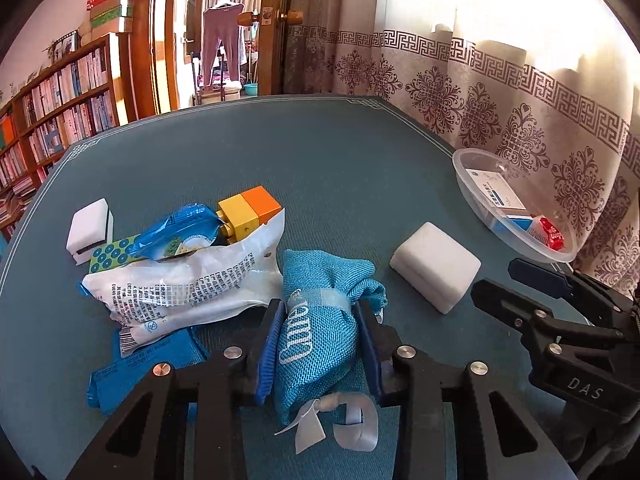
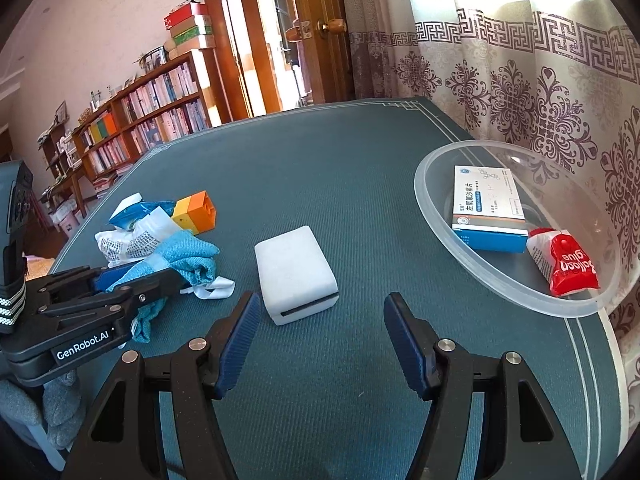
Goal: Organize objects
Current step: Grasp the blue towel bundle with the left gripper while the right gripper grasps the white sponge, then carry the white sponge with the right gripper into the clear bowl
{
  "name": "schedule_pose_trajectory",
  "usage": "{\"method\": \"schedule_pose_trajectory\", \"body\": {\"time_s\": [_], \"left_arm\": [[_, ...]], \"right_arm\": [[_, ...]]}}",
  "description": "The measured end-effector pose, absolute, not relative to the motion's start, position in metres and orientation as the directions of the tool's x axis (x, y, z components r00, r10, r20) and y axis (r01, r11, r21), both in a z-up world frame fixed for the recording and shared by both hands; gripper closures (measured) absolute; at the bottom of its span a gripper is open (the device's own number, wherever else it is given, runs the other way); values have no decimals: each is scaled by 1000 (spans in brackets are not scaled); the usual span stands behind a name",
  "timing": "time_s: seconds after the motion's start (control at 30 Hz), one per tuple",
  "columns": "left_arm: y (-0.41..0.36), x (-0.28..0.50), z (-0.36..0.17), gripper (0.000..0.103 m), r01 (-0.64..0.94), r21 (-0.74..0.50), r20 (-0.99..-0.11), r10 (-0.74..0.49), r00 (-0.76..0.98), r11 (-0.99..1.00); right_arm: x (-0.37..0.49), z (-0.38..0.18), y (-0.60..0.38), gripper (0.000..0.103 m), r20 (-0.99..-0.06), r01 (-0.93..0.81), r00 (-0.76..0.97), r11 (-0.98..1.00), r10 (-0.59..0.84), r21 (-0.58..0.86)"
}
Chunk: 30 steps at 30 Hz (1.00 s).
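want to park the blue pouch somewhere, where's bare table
Bare cloth lies across the far half of the table, and between the white box and the clear bowl. The near left is crowded: white bag, blocks, blue pouch.

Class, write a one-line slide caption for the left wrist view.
Left gripper shut on a blue mesh pouch beside a white packet on the teal table.
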<state>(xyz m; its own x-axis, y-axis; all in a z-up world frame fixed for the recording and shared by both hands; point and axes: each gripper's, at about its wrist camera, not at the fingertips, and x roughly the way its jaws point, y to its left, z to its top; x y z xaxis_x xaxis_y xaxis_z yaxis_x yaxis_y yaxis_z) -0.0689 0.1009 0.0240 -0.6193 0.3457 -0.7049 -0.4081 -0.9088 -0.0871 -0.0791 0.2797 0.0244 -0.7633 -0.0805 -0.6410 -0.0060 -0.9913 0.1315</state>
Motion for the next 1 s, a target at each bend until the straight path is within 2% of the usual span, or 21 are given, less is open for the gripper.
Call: {"method": "schedule_pose_trajectory", "body": {"time_s": [0.17,0.3,0.43,0.57,0.63,0.8,0.87,0.93,1.0], "left_arm": [[100,-68,23,64,-415,-96,-708,355,-611,-905],[93,-67,23,46,-397,-104,-700,351,-622,-912],[90,-64,24,42,-399,-106,-692,356,-628,-911],[97,-63,22,42,-411,-80,-697,346,-628,-908],[100,-62,21,42,-418,-67,-701,341,-627,-906],[106,-65,17,42,-419,-51,-719,324,-614,-907],[107,-67,14,45,-411,-42,-731,309,-608,-911],[106,-69,12,55,-404,-53,-740,308,-598,-913],[107,-68,12,61,-406,-64,-744,314,-590,-912]], "right_arm": [[-99,21,267,37,-661,30,-745,-995,-83,91],[-117,11,260,37,-691,49,-716,-995,-97,89],[-124,4,258,37,-710,62,-694,-992,-121,108],[-124,2,260,41,-715,57,-688,-992,-124,116],[-124,3,260,52,-715,49,-690,-993,-109,104],[-119,2,264,54,-714,40,-692,-993,-107,110],[-116,2,265,54,-714,35,-693,-993,-103,109],[-114,2,267,54,-714,28,-693,-994,-99,110],[-110,2,269,54,-713,19,-694,-993,-96,115]]}}
